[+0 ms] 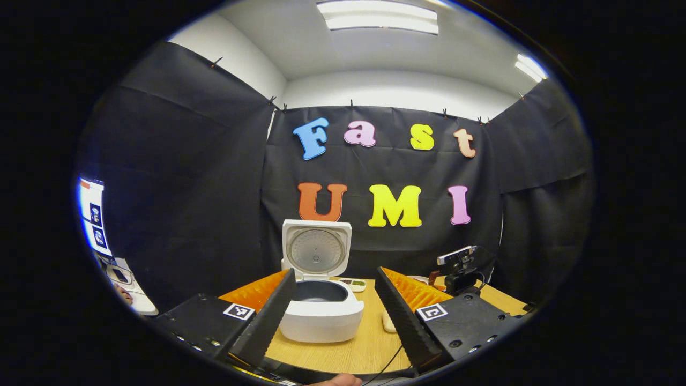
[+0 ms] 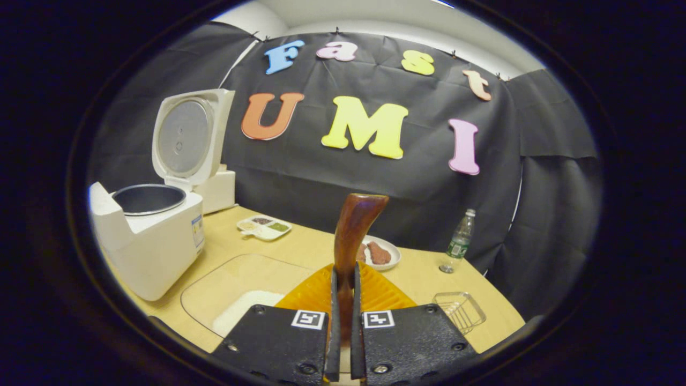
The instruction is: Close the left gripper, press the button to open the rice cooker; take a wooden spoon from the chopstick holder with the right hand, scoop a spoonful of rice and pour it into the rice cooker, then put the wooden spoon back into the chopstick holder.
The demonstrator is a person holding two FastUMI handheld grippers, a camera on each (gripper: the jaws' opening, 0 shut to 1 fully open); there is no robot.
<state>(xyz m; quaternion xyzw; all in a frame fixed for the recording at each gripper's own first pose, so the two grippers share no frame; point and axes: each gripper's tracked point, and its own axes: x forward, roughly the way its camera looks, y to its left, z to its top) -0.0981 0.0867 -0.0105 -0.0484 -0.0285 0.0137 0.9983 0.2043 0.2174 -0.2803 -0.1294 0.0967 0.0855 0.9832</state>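
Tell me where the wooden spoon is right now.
In the right gripper view, the wooden spoon stands upright at centre, clamped in the right gripper, above the table, right of the open rice cooker.

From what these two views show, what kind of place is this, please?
Probably a staged recording booth arranged like a kitchen counter, not a real kitchen. Black cloth walls surround a light wooden table; on it stand a white rice cooker with its lid open and a clear plastic water bottle.

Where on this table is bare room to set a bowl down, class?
Free: tabletop between the plate, water bottle and wire basket. Crowded: the rice cooker, glass tray and sectioned dish fill the other side.
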